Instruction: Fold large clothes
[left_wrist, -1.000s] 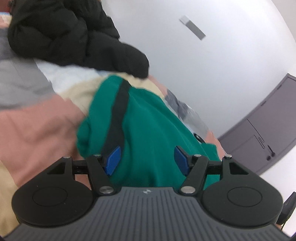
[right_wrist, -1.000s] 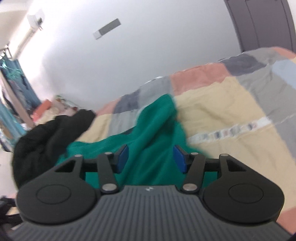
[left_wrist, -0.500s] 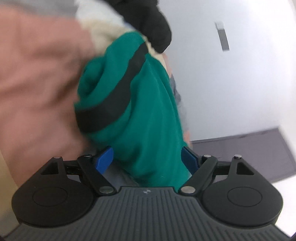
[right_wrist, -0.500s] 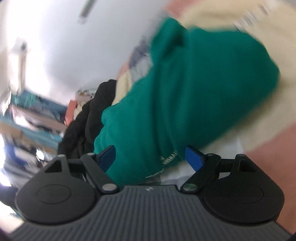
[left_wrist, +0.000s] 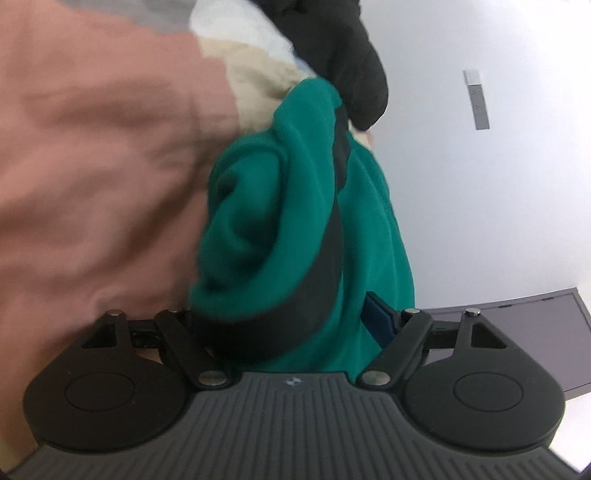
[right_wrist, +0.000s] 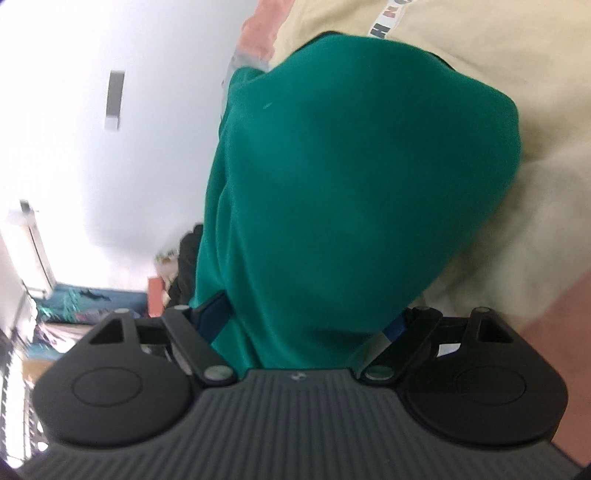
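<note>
1. Left gripper (left_wrist: 282, 317): set wide, jaws just recently opening. Bunched fabric of the teal-green fleece garment (left_wrist: 295, 206) lying between the jaws. Right-side blue pad (left_wrist: 376, 321) exposed beside the cloth; opposite pad hidden behind the fabric. No firm clamp visible.
2. Right gripper (right_wrist: 303, 319): likewise set wide, jaws just recently opening. Filled between the jaws with a smooth, rounded fold of the same teal-green fleece garment (right_wrist: 351, 184). Both blue pads partly covered at the edges of the cloth. No firm clamp visible.
3. Location of the garment: lying on the patchwork bedcover, stretched away from both grippers toward the wall. In the left wrist view, resting beside the pink patch (left_wrist: 92, 147). In the right wrist view, resting against the cream patch (right_wrist: 498, 55).
4. Marking on the garment: a broad black band (left_wrist: 332, 240) running along its length, curling round to the near end just ahead of the left gripper.
5. Beyond the garment in the left wrist view: a crumpled black padded garment (left_wrist: 343, 48), touching or overlapping the far green end; cannot tell which.
6. Background: plain white wall (left_wrist: 480, 203) carrying a small grey plate (left_wrist: 478, 99); dark grey cabinet front (left_wrist: 535, 317) at the right edge.
7. Both views strongly rolled and slightly blurred.
</note>
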